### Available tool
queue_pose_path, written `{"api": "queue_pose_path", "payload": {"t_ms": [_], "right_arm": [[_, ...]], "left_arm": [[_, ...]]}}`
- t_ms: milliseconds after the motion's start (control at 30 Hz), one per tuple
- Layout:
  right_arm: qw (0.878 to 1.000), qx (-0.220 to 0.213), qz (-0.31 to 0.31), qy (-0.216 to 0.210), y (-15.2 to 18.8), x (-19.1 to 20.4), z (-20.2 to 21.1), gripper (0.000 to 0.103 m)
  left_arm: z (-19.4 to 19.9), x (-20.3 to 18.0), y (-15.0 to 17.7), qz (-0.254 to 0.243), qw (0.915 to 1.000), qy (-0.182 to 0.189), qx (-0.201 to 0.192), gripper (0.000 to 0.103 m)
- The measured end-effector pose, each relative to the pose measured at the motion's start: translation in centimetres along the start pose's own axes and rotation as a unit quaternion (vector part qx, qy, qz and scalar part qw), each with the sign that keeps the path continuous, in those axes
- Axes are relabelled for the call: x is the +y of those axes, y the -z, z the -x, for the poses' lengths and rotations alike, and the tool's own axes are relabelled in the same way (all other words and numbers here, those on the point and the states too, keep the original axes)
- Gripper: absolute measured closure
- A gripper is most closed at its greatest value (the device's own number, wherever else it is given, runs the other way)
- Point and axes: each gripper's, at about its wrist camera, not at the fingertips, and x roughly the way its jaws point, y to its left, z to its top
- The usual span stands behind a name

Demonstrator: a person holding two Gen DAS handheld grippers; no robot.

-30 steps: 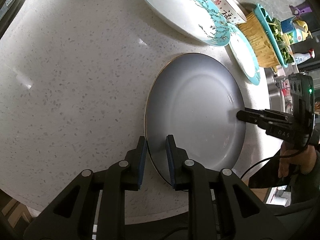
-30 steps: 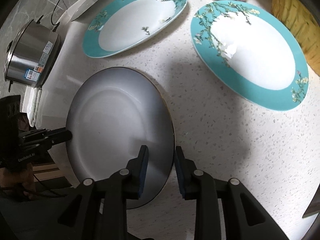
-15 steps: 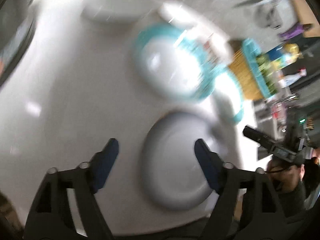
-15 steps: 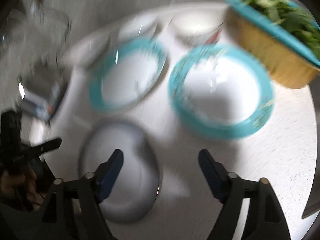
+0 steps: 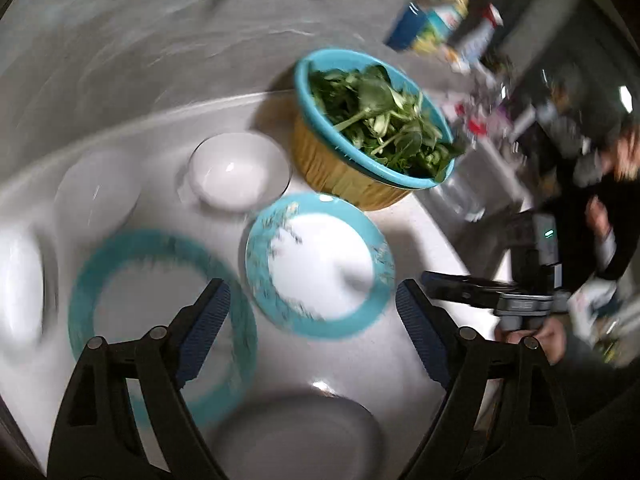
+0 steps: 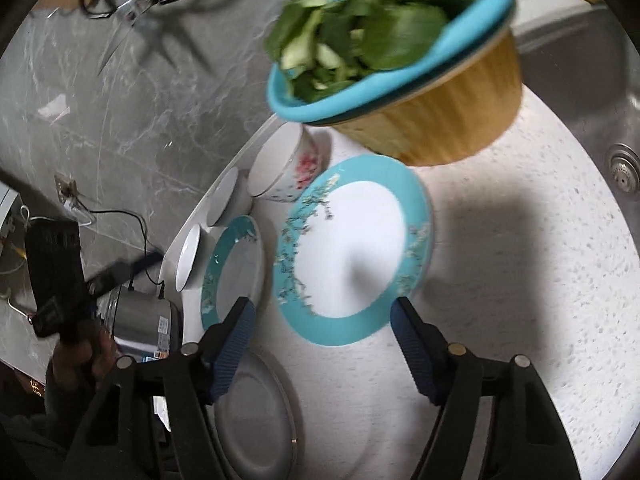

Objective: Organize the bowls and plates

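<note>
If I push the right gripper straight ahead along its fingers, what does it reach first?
Most likely the teal-rimmed plate: it lies directly ahead between the right gripper fingers, whose jaws are closing with nothing between them. Depth is unclear in this view.

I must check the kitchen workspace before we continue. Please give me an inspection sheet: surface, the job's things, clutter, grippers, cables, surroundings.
Surface: pale speckled counter, no spill seen.
Job's things: grey plate nearest the cameras; two teal-rimmed plates, one larger in view and one beside it; flowered bowl; two plain white bowls by the wall.
Clutter: basket of greens; steel pot at the counter's edge.
Grippers: left gripper opening, nothing between its jaws; right gripper closing, nothing between its jaws.
Cables: black cable along the wall.
Surroundings: scissors hanging on the grey wall; steel sink beside the counter.
</note>
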Motion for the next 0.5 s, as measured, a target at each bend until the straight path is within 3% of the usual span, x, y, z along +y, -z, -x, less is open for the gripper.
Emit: {"api": "queue_pose_path", "payload": {"t_ms": [133,333,500], "right_arm": [[1.000,0.005,-0.008,-0.004,-0.5,-2.0,0.3,0.030],[0.999,0.020,-0.023,-0.013,-1.4,-3.9,-0.5,0.041],[0.999,0.027,-0.036,-0.016,-1.8,-5.2,-1.2,0.043]], "left_arm": [[-4.1,-0.3,-2.6,-0.030,0.9990,-0.009,0.033,0.020],[-8.5,1.3,-3.4,-0.024,0.9954,-0.004,0.093,0.020],[-10.8,2.3,-4.1,-0.013,0.9924,0.019,0.121,0.020]]}}
